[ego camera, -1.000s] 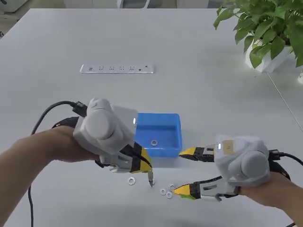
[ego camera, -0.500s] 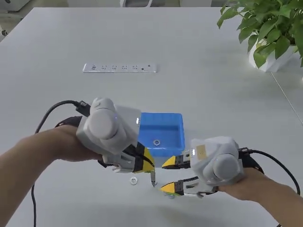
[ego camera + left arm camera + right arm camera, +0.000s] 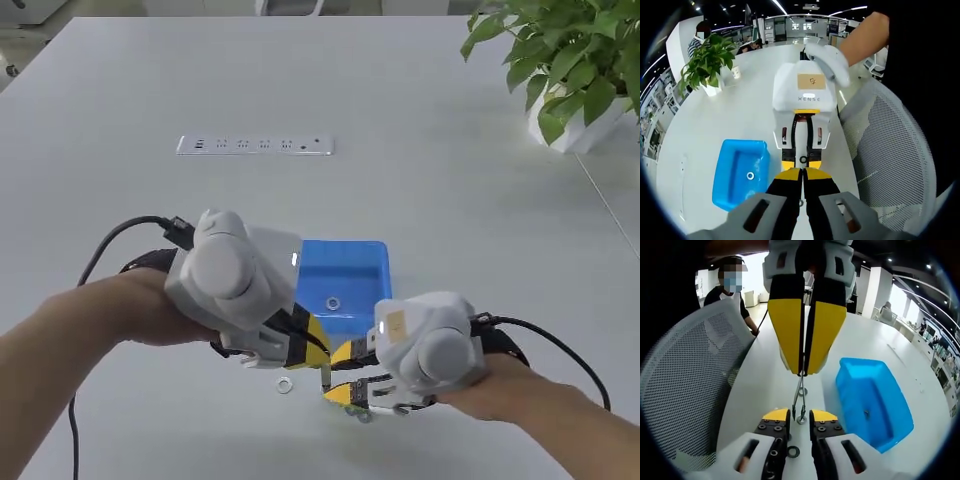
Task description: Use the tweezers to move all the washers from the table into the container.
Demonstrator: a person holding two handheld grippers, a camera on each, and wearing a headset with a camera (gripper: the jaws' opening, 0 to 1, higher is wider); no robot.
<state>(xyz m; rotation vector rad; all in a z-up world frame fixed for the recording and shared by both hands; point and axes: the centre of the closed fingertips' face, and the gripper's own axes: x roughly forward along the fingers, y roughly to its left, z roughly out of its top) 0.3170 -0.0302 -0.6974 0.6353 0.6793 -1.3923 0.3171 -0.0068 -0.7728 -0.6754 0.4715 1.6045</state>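
Note:
My left gripper [image 3: 318, 352] is shut on thin metal tweezers [image 3: 801, 390], which point down at the table. The tweezer tips meet at a small washer [image 3: 801, 419]; I cannot tell whether it is lifted. My right gripper [image 3: 342, 372] faces the left one, open by a narrow gap, with one jaw on each side of the tweezer tips [image 3: 800, 415]. In the left gripper view, the left gripper [image 3: 803, 175] is shut right in front of the right gripper [image 3: 802, 164]. Loose washers lie on the table [image 3: 284, 385] [image 3: 793, 451]. The blue container [image 3: 345, 260] just behind holds one washer [image 3: 332, 303].
A white power strip [image 3: 255, 146] lies at the far middle of the grey table. A potted plant [image 3: 570, 60] stands at the far right. A mesh chair [image 3: 685, 380] stands at the table's near edge, and a person [image 3: 732, 285] stands beyond it.
My right gripper has moved left, up to the tweezers, and its jaws now flank the tips. The left gripper and tweezers have stayed in place.

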